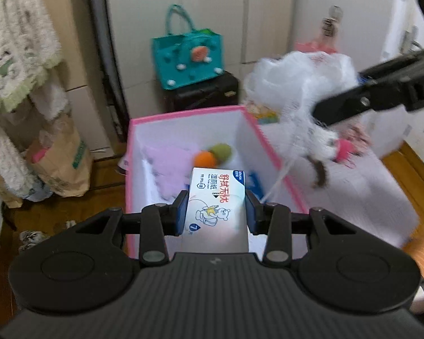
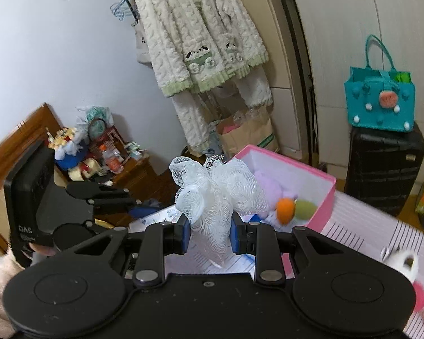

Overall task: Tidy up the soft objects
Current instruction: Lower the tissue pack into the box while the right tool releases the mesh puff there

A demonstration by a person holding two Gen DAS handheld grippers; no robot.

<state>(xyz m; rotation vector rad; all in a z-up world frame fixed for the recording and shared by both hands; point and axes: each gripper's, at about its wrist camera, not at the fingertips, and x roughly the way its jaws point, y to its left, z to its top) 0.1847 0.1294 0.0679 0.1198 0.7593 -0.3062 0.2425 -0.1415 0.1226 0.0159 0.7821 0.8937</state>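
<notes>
While left hand-held gripper (image 1: 216,212) clamps wipes pack (image 1: 216,197), right (image 2: 209,233) pinches mesh sponge (image 2: 214,192).

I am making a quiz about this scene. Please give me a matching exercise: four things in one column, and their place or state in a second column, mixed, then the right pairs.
Things:
1. wet wipes pack
2. white mesh bath sponge
3. orange ball
4. teal felt bag

Places or states:
A. on top of the black suitcase
B. held in the right hand-held gripper
C. lying inside the pink box
D. held in the left hand-held gripper

Pairs: 1-D, 2-B, 3-C, 4-A
</notes>
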